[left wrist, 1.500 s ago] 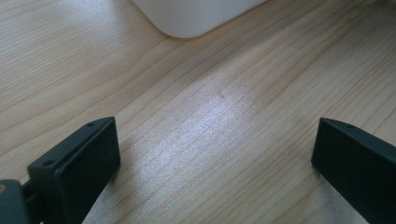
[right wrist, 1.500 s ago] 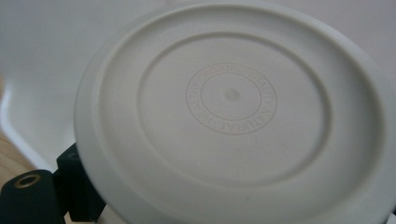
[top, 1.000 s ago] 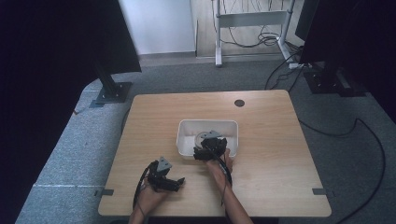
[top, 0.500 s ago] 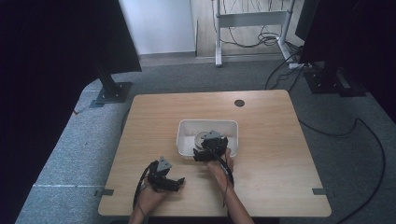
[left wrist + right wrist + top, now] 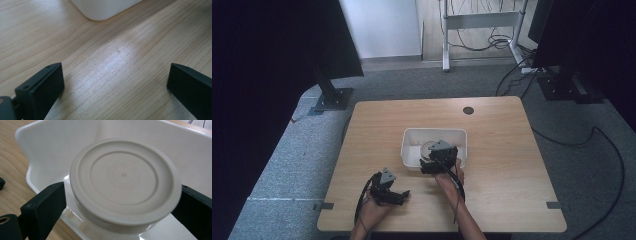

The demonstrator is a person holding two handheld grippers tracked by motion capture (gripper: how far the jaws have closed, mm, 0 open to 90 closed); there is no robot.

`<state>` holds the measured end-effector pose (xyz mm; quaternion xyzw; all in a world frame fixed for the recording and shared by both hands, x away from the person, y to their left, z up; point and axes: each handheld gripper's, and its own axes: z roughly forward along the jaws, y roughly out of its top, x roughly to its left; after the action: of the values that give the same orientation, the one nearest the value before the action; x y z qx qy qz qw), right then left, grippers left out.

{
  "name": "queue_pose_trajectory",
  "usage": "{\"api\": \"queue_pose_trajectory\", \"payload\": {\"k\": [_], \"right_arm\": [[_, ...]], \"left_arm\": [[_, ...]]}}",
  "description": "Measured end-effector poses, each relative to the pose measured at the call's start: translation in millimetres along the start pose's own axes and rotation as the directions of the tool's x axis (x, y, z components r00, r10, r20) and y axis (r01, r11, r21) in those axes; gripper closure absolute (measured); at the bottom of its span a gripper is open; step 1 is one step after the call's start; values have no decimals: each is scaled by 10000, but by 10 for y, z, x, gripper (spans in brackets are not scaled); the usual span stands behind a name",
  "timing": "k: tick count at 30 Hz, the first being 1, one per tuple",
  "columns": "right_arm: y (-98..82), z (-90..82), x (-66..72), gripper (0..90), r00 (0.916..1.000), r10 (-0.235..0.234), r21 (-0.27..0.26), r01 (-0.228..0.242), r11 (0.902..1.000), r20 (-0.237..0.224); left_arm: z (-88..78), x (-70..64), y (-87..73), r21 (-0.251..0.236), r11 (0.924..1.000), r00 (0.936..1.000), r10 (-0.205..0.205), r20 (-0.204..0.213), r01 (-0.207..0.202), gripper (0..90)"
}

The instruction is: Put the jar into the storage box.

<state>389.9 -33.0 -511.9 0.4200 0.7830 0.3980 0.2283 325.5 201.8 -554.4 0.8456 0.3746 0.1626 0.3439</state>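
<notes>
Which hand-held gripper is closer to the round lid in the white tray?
Right. The right hand-held gripper has its jaws on either side of the lid over the tray; the left hand-held gripper rests on bare table, short of the tray.

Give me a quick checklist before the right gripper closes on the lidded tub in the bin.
1. Tub between the right gripper jaws: ok, one jaw on each side.
2. Jaws shut on tub: not ok, a gap shows at the left jaw.
3. Tub inside the bin: ok.
4. Lid seated: cannot tell, though it looks flat.
5. Left gripper out of the way: ok, open over bare table beside the bin.
</notes>
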Motion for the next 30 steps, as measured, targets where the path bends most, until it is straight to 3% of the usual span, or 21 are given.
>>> {"api": "queue_pose_trajectory", "payload": {"k": [9, 30], "right_arm": [[44, -155, -6, 32, 9998, -205, -230, 205, 9995, 34], [-36, -401, -64, 36, 9968, -690, -123, 686, 9976, -406]], "left_arm": [[1, 0, -1, -3, 10000, 10000, -4, 3, 4, 9], [1, -1, -1, -3, 10000, 10000, -12, 9, 12, 9]]}}
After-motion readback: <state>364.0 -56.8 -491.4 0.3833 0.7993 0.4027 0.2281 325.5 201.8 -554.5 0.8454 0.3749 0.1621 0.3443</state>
